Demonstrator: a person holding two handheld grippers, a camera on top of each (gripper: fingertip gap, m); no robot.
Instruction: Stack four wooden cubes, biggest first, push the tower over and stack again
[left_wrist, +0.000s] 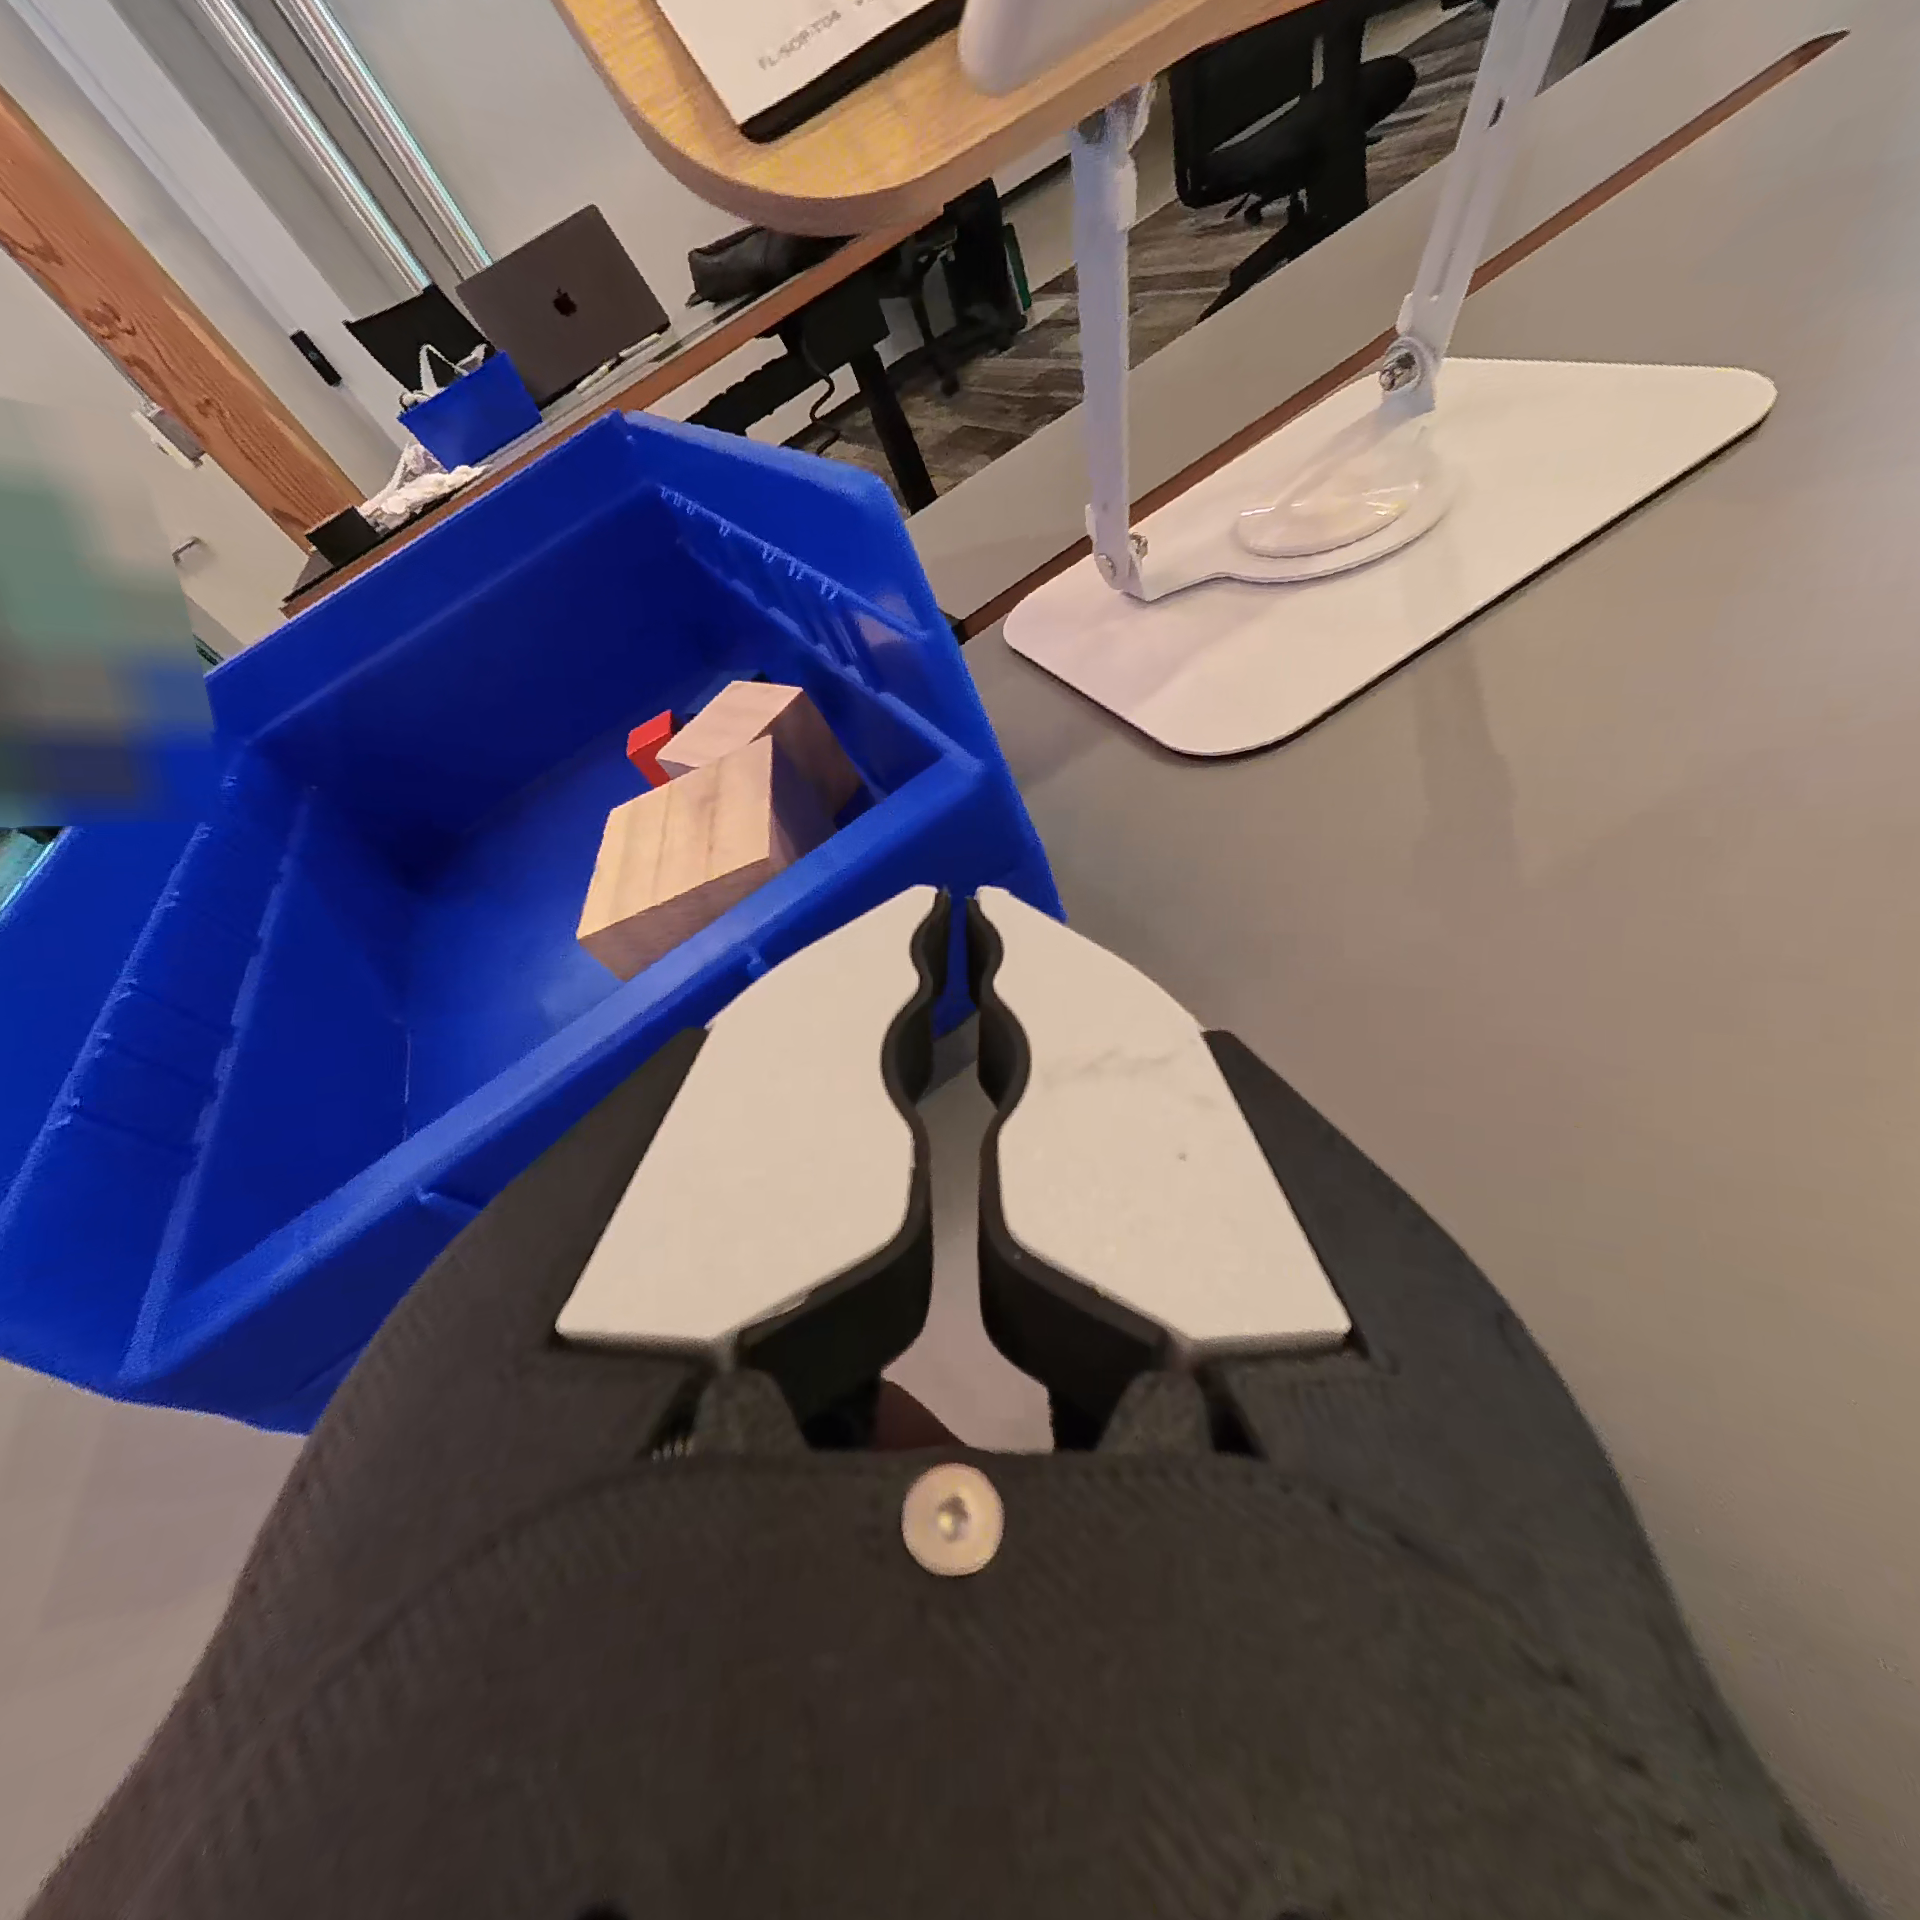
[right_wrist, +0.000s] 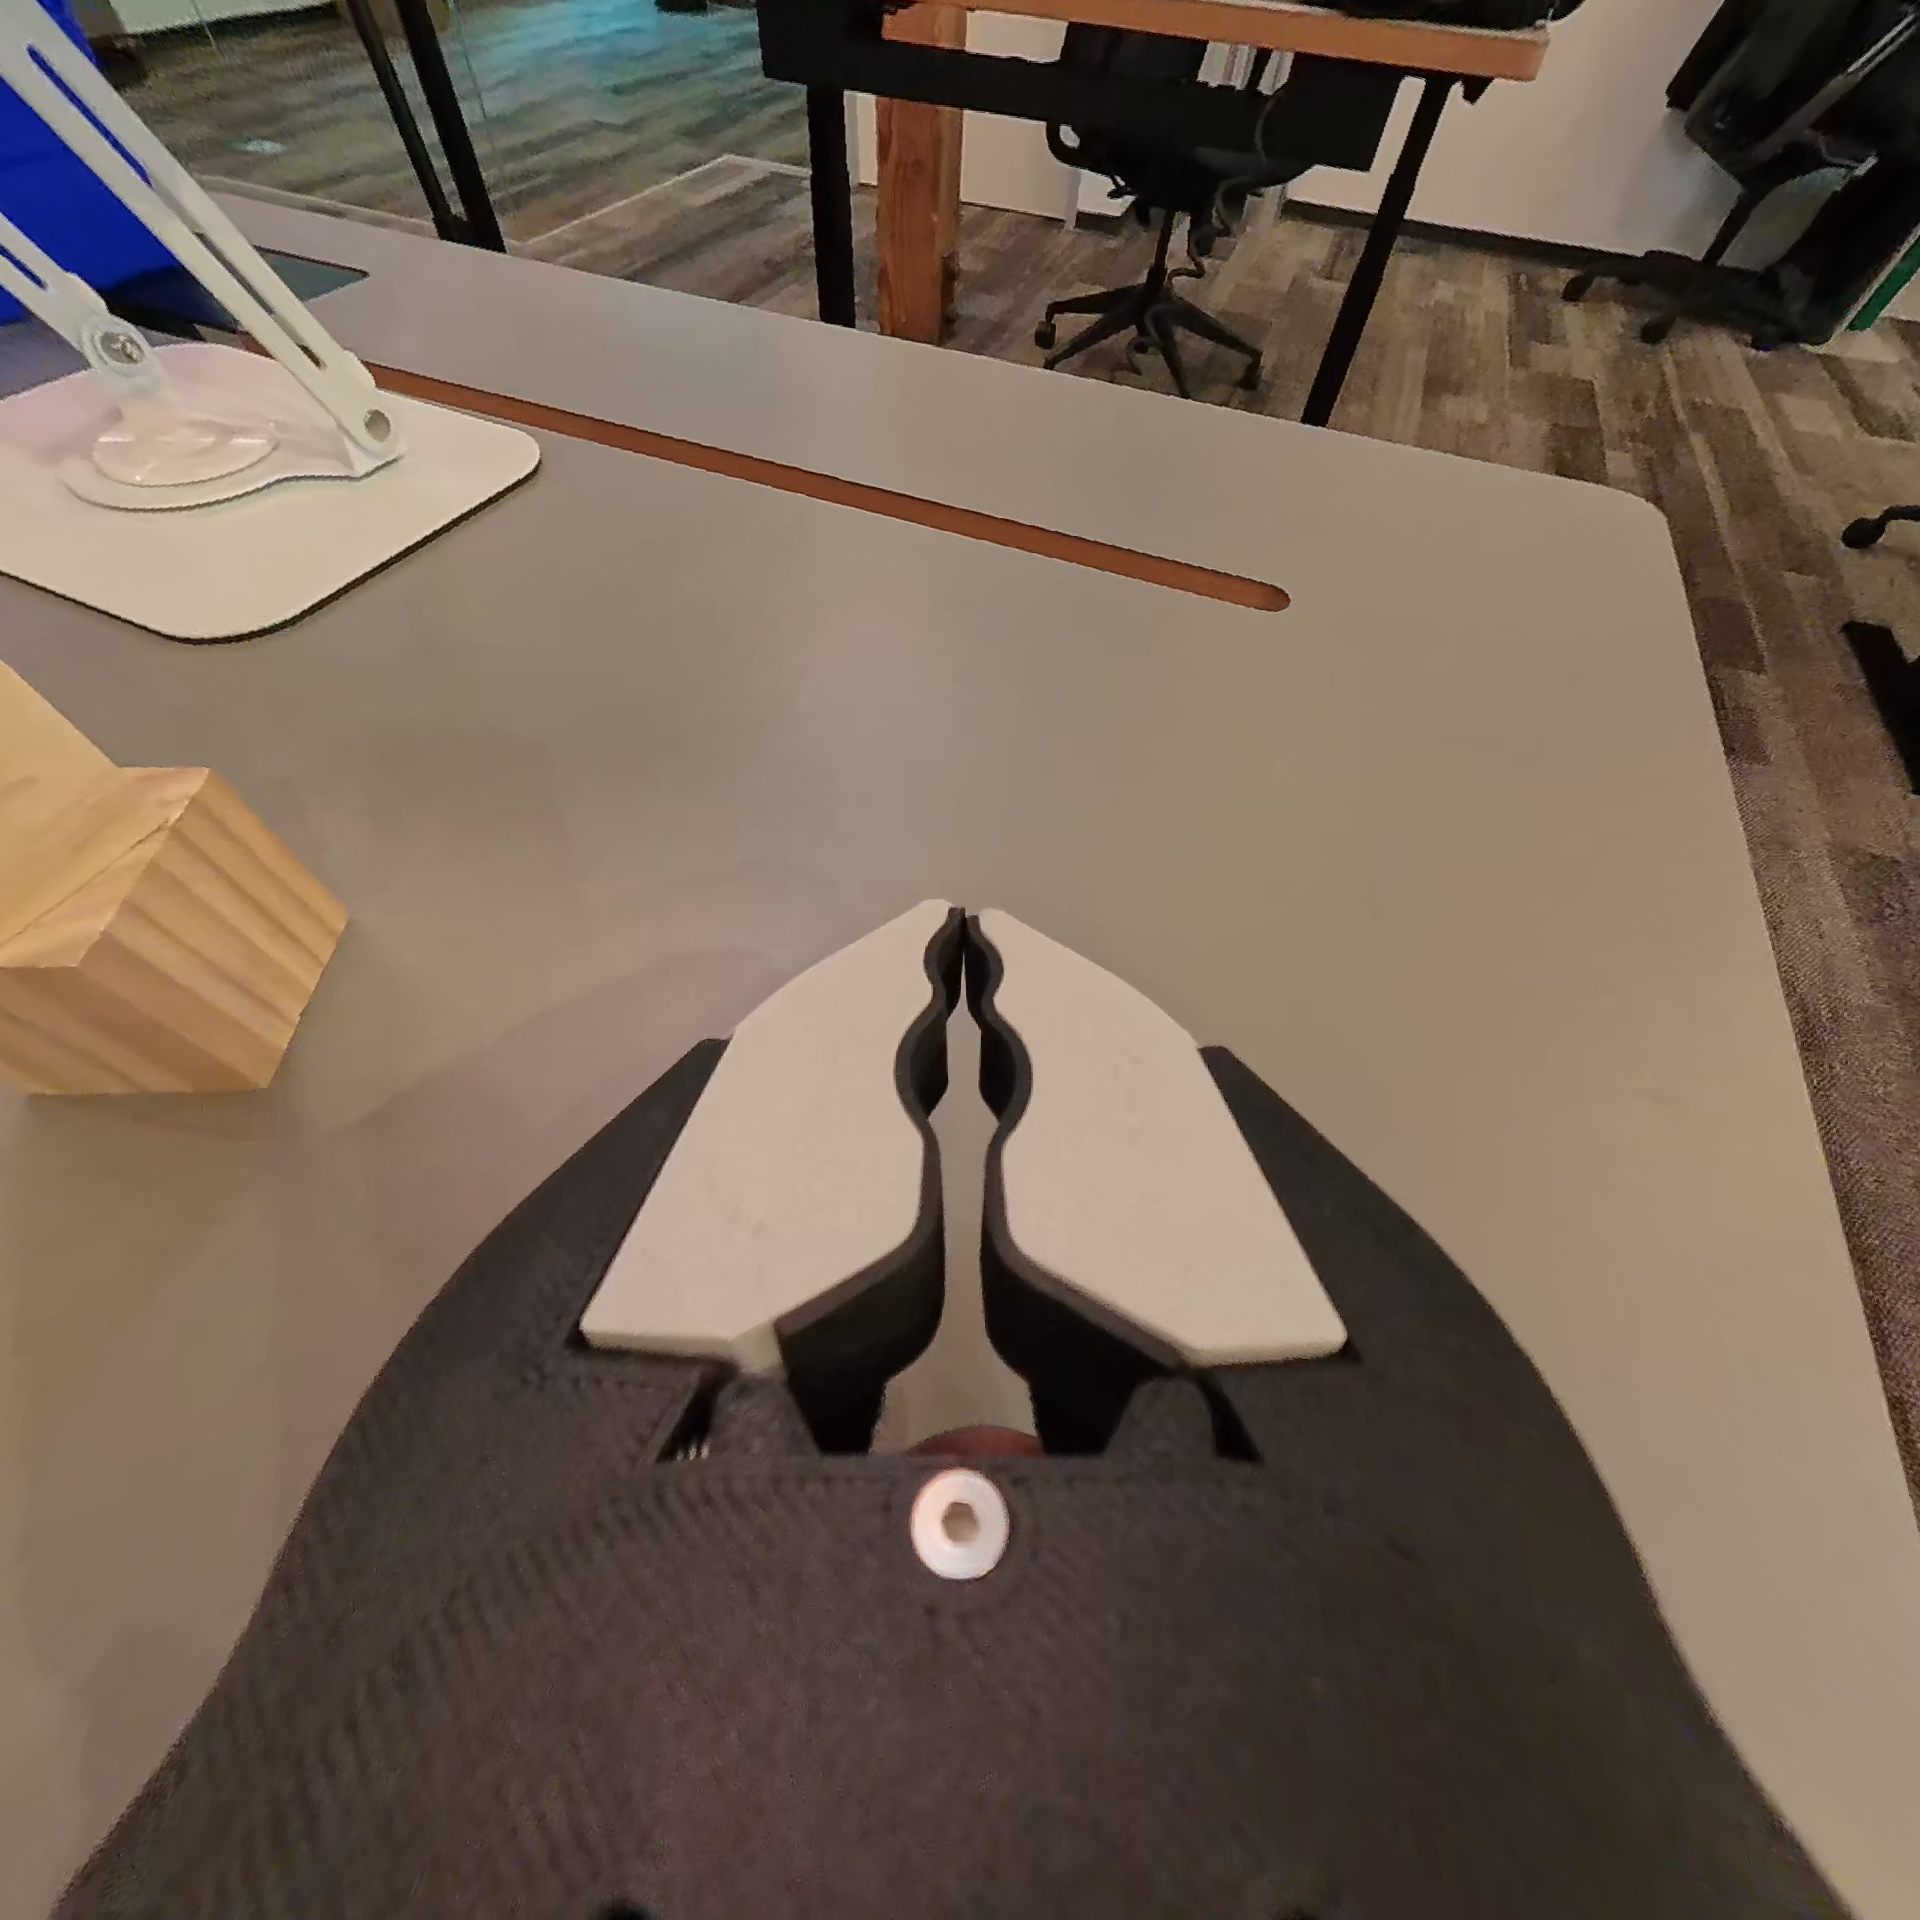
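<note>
Two cubes (left_wrist: 691, 868) sit in the bin (left_wrist: 312, 1091), left tongs (left_wrist: 961, 904) clenched and empty just beside its rim. Right tongs (right_wrist: 961, 920) clenched too, stacked cubes (right_wrist: 135, 935) on the counter (right_wrist: 935, 727) off left. Stacking step: next, open and fetch.

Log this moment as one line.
left gripper shut, empty | right gripper shut, empty | two wooden cubes in blue bin

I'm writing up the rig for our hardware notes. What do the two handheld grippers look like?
Both look alike. The left gripper and right gripper each have a black, ridged 3D-printed body that widens toward the camera, two pale grey flat-topped fingers with wavy black inner pads, and a silver screw at the centre. No cables or sleeves show.
</note>
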